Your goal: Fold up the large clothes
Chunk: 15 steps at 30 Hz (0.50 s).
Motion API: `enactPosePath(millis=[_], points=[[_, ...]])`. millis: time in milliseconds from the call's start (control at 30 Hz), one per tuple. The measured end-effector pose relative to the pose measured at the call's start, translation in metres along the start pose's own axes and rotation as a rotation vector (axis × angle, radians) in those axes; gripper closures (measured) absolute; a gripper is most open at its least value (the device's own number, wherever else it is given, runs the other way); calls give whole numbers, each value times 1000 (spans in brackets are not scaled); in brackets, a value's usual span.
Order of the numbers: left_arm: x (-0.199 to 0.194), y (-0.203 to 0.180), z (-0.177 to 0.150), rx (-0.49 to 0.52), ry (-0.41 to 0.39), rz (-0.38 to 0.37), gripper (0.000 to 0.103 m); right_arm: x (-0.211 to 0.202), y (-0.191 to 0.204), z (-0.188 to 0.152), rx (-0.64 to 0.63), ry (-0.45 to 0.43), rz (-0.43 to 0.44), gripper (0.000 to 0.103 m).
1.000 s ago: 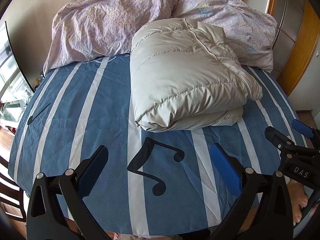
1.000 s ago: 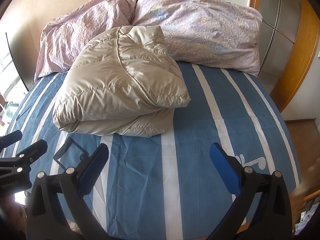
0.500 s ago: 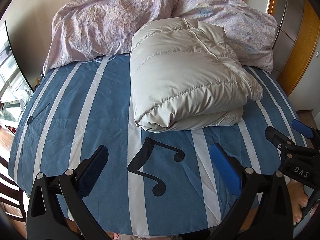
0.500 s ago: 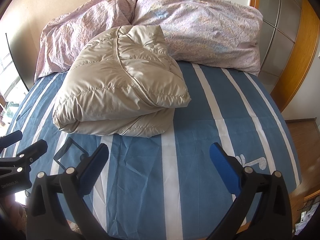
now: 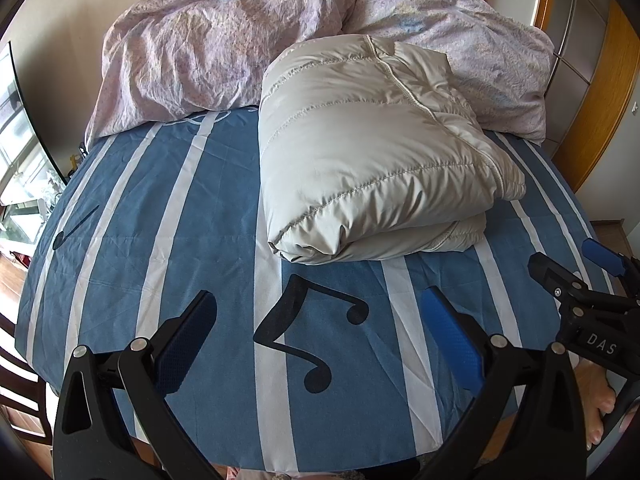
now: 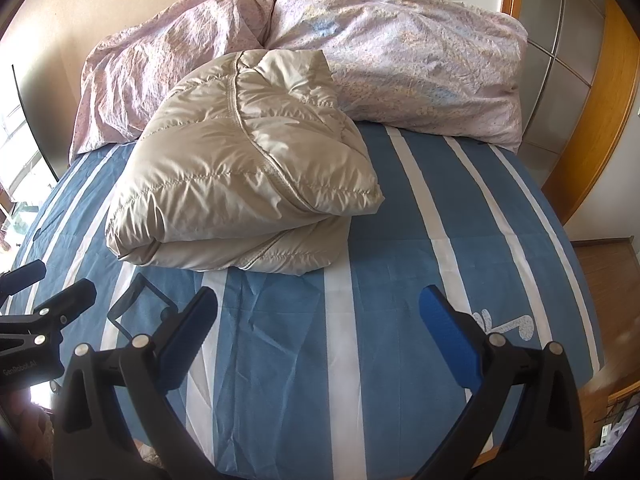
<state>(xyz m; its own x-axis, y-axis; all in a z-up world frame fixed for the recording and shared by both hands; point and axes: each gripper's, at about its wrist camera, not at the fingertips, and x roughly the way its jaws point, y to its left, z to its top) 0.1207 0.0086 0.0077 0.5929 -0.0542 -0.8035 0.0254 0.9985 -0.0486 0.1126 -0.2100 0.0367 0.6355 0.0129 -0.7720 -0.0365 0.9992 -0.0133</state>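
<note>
A beige quilted down jacket [image 5: 372, 152] lies folded into a thick bundle on the blue striped bed sheet [image 5: 168, 208], its folded edge toward me. The right wrist view shows the same jacket [image 6: 240, 168] left of centre. My left gripper [image 5: 320, 320] hangs open above the sheet's near part, well short of the jacket, with nothing between its blue pads. My right gripper [image 6: 320, 316] is open too, empty, over the sheet below and right of the jacket. Each gripper shows at the edge of the other's view.
A crumpled pink duvet [image 5: 224, 44] fills the head of the bed behind the jacket. Wooden wardrobe doors [image 6: 592, 92] stand on the right. A window [image 5: 16, 152] is on the left. A person's bare foot [image 5: 596, 404] is on the floor at the bed's foot.
</note>
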Motion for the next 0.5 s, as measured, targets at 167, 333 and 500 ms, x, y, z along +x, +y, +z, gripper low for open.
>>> enactPosePath(millis=[167, 333, 500], points=[[1, -2, 0, 3, -1, -3, 1, 0, 0, 1, 0, -2, 2, 2], [2, -3, 0, 1, 1, -7, 1, 0, -1, 0, -1, -1, 4, 2], [1, -3, 0, 4, 0, -6, 1, 0, -1, 1, 0, 0, 2, 2]])
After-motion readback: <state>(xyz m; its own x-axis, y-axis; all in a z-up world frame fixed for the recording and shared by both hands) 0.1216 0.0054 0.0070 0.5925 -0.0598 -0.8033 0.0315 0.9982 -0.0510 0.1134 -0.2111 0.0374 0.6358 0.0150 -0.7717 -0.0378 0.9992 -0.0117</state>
